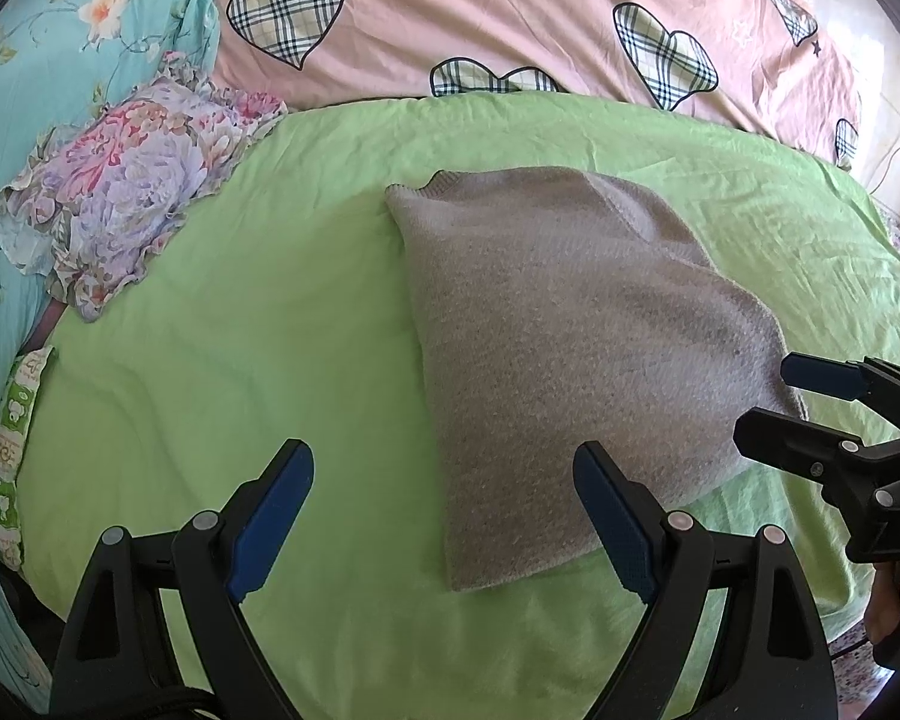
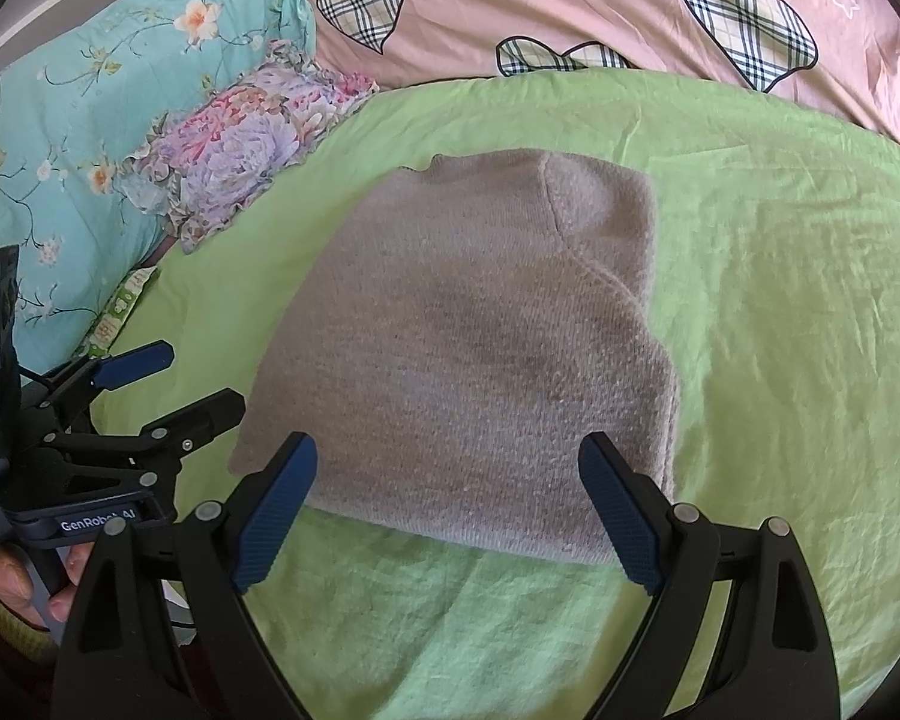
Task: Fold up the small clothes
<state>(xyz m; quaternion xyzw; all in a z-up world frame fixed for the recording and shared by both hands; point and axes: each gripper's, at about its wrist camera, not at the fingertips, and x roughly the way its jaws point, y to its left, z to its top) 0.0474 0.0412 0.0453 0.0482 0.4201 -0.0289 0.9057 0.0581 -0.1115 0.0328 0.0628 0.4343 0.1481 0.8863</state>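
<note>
Setting: a bed spread with a wrinkled lime-green cotton sheet (image 1: pixel 222 312), which serves as the flat working surface; no bench is present.

Far left: a turquoise floral-print pillow (image 1: pixel 48 48), pushed to the head end. Just beside it, a lilac and pink peony-print frilled cushion (image 1: pixel 120 192) is laid partly over the sheet's corner; both are judged to have been set aside to free the middle for folding. Behind, across the top, a pink quilt with plaid heart patches (image 1: pixel 510 18) is bunched along the far edge of the sheet.

Centre: a small grey-beige knitted sweater (image 2: pixel 480 348) is laid flat on the green sheet, already doubled on itself, its ribbed collar at the far end, one fold line visible near the upper right and the hem nearest the cameras. Placement in the open middle is judged to leave room on both sides for approach.

Left gripper (image 1: pixel 444 516): black frame with blue-padded fingers (image 1: pixel 273 516), spread wide, nothing held, hovering over the sweater's near left corner.

Right gripper (image 2: pixel 450 510): same build, fingers spread wide, nothing held, poised above the hem. Both are judged to be positioned for a further fold or a final smoothing.
</note>
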